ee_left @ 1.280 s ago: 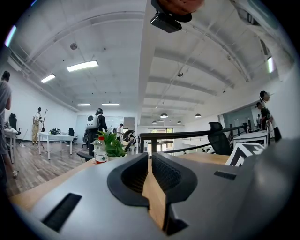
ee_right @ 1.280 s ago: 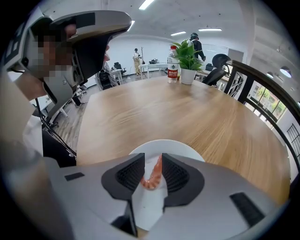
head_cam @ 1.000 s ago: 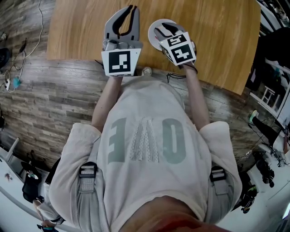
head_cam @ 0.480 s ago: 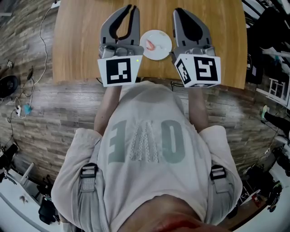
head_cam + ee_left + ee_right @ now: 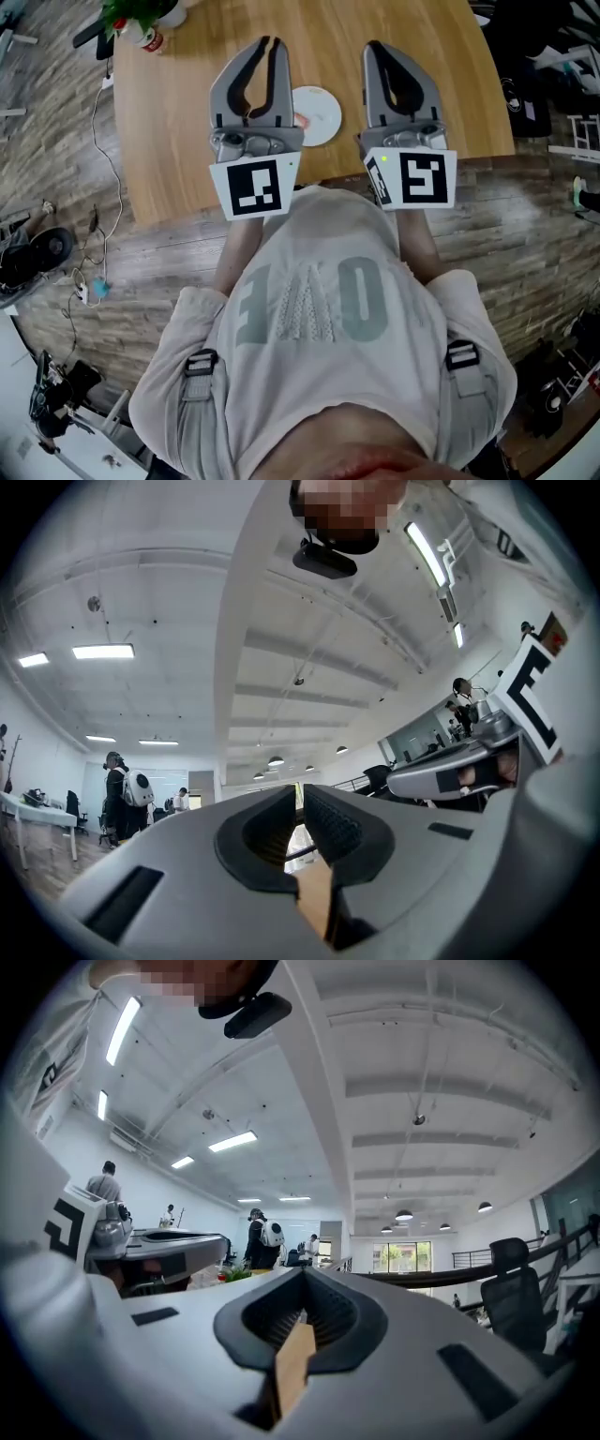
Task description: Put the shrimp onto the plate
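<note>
A white plate rests on the wooden table between my two grippers. A bit of the pink shrimp shows on the plate's left edge, the rest hidden behind the left gripper. My left gripper is held above the table left of the plate, its jaws shut with nothing in them. My right gripper hovers right of the plate, jaws also shut and empty. Both gripper views look up at the ceiling: the left gripper and the right gripper show closed tips.
A potted plant stands at the table's far left corner. Cables lie on the wood floor to the left. Dark chairs and gear crowd the right side beyond the table.
My right gripper has left the plate, risen to the right of it and shut. The shrimp stays on the plate. The left gripper stays shut beside it.
</note>
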`<state>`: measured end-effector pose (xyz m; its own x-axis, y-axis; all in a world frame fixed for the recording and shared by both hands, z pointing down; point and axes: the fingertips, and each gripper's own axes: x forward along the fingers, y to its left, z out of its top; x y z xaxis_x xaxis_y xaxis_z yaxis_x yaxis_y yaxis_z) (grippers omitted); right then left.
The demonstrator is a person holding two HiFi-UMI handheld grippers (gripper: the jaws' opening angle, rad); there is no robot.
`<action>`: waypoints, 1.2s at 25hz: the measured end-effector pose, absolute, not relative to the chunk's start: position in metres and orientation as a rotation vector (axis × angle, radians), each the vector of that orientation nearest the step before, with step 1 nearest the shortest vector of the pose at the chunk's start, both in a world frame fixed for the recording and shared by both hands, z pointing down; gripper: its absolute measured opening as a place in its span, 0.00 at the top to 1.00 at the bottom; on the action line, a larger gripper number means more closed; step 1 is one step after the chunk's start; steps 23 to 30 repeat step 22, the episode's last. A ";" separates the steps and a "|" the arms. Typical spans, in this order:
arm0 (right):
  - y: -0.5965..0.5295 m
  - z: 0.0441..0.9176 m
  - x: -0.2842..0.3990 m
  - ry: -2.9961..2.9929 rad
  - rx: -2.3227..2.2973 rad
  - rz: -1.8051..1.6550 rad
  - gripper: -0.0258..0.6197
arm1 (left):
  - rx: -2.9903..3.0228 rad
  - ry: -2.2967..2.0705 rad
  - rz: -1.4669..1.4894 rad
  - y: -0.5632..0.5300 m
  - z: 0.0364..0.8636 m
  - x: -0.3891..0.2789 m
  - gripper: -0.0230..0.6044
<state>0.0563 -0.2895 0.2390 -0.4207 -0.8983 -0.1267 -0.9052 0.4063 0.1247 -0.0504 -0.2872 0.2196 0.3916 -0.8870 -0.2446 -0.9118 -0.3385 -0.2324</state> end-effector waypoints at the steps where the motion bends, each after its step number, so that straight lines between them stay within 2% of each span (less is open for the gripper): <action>1: -0.289 0.241 0.059 2.600 -1.674 0.251 0.93 | -2.332 1.562 0.103 -0.288 0.220 -0.047 0.91; 30: -0.292 0.258 0.051 2.672 -1.647 0.211 0.93 | -2.318 1.607 0.111 -0.286 0.224 -0.053 0.91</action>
